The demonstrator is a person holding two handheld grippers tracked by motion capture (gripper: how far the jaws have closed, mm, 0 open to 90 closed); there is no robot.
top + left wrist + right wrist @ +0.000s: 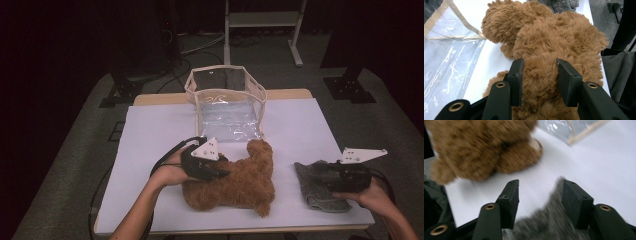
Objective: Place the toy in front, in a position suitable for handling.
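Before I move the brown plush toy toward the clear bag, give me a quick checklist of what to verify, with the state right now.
1. Left claw grips the fluffy brown plush toy: ok, fur is squeezed between both pads in the left gripper view.
2. Right claw is free of the grey knitted cloth: ok, jaws stand open, the cloth lies loose between them.
3. Clear plastic bag with beige trim stands with its mouth open: ok.
4. Bag is empty: cannot tell, glare on the plastic.
5. White table sheet between toy and bag is unobstructed: ok.
6. Grip is strong enough to lift the whole toy: cannot tell.
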